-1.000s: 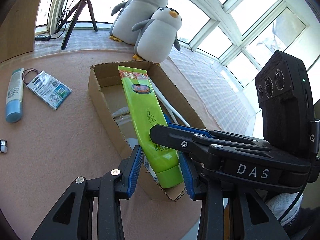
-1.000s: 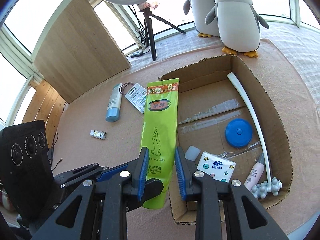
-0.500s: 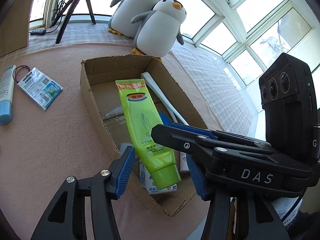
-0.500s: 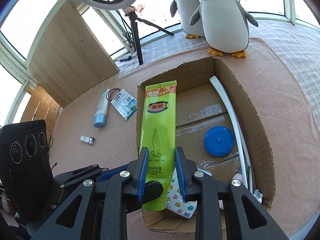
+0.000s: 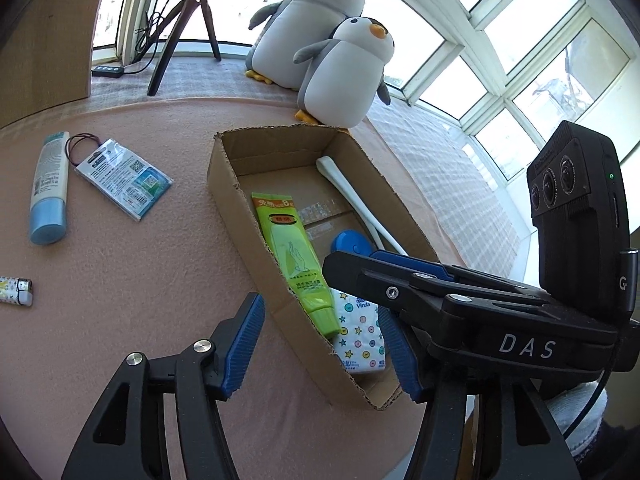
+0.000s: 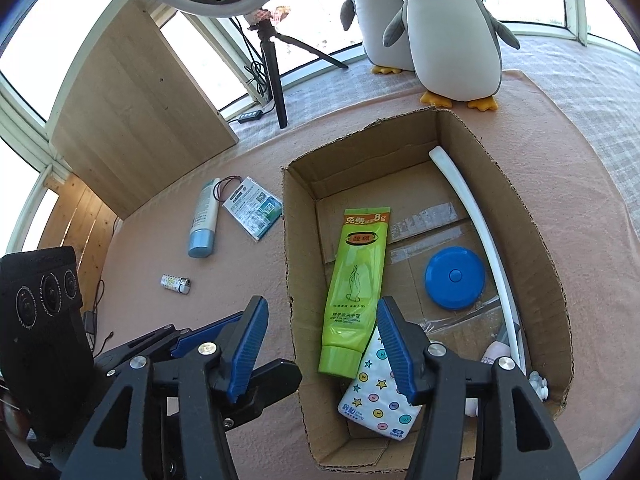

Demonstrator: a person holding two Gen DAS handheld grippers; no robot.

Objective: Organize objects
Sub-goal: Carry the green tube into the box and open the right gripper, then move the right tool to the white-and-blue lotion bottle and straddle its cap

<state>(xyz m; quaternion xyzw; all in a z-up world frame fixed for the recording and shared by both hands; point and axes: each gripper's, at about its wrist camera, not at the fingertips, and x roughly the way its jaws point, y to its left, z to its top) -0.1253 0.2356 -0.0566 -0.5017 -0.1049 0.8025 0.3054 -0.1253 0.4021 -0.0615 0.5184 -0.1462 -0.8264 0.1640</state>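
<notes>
Landmark: cardboard box (image 6: pixel 532 248). The green tube (image 6: pixel 354 288) lies flat inside it along the left wall, cap end resting on the tissue pack (image 6: pixel 380 396). Right gripper (image 6: pixel 322 346) stands over the box's near end, jaws wide apart, holding nothing. Left gripper (image 5: pixel 320 350) straddles the box's near left wall — jaws likewise wide and empty. Outside the box, to its left, the blue-capped tube (image 6: pixel 204 220) awaits: probably light, soft-bodied, slick — best pinched across mid-body.
</notes>
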